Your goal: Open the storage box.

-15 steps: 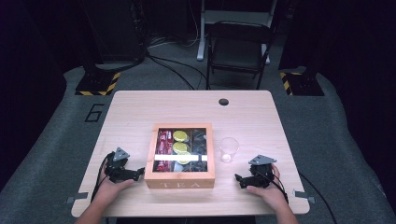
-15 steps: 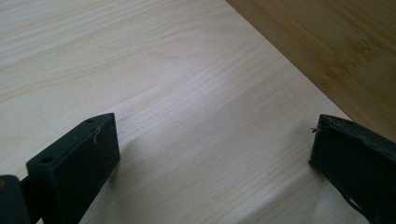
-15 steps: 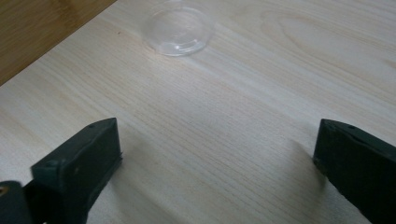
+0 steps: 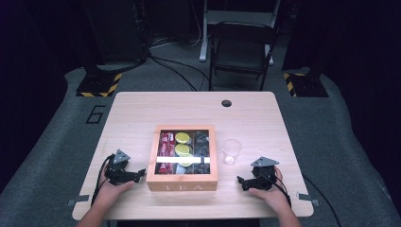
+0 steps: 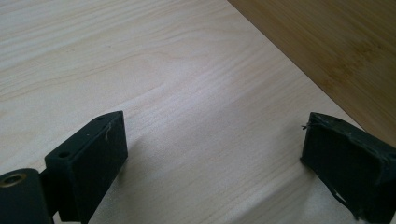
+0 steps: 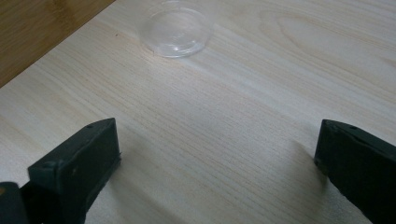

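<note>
The person is resting both hands on the table [image 4: 142, 106] near its front edge, one gripper on either side of the wooden tea box [image 4: 182, 182].

The left gripper [image 4: 140, 174] is lying just beside the box's left wall, toward the front left corner of the table, with its tips pointing at the box. In the left gripper view its jaws are standing wide apart over bare wood, nothing between them, and the box's side wall [image 5: 336, 51] is showing at the upper right.

The right gripper [image 4: 239, 182] is sitting toward the front right corner, its tips pointing left toward the box, a little apart from it. In the right gripper view its jaws are likewise spread wide with only the tabletop between them; they are gripping nothing.

The tea box is sitting at the middle of the table close to the front edge, its clear lid showing red packets [image 4: 166, 143], yellow-green packets [image 4: 182, 149] and dark ones [image 4: 202, 146] in separate compartments.

A clear plastic cup [image 4: 231, 150] is standing upright just right of the box, behind the right gripper and apart from it; it is also appearing ahead of that gripper's jaws [image 6: 177, 30].
</note>
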The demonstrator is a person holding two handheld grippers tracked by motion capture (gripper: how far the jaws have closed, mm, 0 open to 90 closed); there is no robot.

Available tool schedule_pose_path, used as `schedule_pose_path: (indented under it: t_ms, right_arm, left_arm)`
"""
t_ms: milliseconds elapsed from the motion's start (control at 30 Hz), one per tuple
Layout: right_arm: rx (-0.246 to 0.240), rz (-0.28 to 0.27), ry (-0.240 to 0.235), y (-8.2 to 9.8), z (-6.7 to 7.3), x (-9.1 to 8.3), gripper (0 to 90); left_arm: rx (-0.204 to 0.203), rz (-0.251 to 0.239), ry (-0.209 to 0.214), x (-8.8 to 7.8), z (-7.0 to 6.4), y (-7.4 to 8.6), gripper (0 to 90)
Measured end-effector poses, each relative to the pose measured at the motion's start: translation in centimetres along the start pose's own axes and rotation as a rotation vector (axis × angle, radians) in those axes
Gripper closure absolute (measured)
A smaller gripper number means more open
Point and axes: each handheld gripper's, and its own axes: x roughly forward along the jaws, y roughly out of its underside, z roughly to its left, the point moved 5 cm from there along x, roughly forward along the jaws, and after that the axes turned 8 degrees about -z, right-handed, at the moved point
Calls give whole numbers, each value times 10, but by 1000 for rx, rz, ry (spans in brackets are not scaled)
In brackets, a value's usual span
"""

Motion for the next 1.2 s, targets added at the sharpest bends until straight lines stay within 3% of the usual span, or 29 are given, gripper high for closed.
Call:
schedule_pose_path:
  t_ms: [67, 100, 133, 200, 233, 267, 300, 400, 567, 733, 800, 1000, 1133, 1200]
  right_arm:
    - [1, 7, 4, -2, 0, 0, 28]
    - [-9, 15, 2, -2, 0, -1, 68]
    - [1, 17, -6, -4, 2, -4, 158]
    - [-18, 20, -28, -6, 2, -6, 238]
    - [-18, 31, -29, -7, 3, -8, 333]
    - [-18, 31, -29, -7, 3, -8, 333]
    - [-19, 38, -33, -7, 3, -9, 393]
    - [64, 32, -22, -12, 1, -18, 499]
    - [76, -20, -11, -21, 3, -31, 499]
    - [-25, -8, 28, -29, 11, -46, 533]
    - [-36, -30, 9, -38, 19, -57, 576]
    - [-40, -57, -64, -61, 36, -67, 636]
    - [-49, -63, -104, -69, 48, -74, 647]
    - [-54, -93, -148, -78, 61, -83, 571]
  left_arm:
    - [-2, -4, -6, -2, 1, 0, 149]
    - [-17, -4, -7, -4, 2, -1, 149]
    - [-37, -2, 4, -6, 3, -1, 195]
    - [-69, 5, 12, -8, 4, -3, 237]
    - [-94, 17, 29, -11, 4, -4, 320]
    - [-94, 17, 29, -11, 4, -4, 346]
    - [-107, 9, 40, -12, 3, -4, 346]
    - [-85, 13, 59, -17, 0, -8, 385]
    - [-106, -39, 87, -28, -8, -18, 390]
    - [-114, -63, 99, -41, -12, -27, 430]
    - [-141, -70, 126, -49, -15, -34, 465]
    - [-156, -82, 140, -59, -21, -49, 494]
    - [-131, -80, 147, -71, -32, -57, 498]
    - [-105, -83, 154, -80, -39, -60, 513]
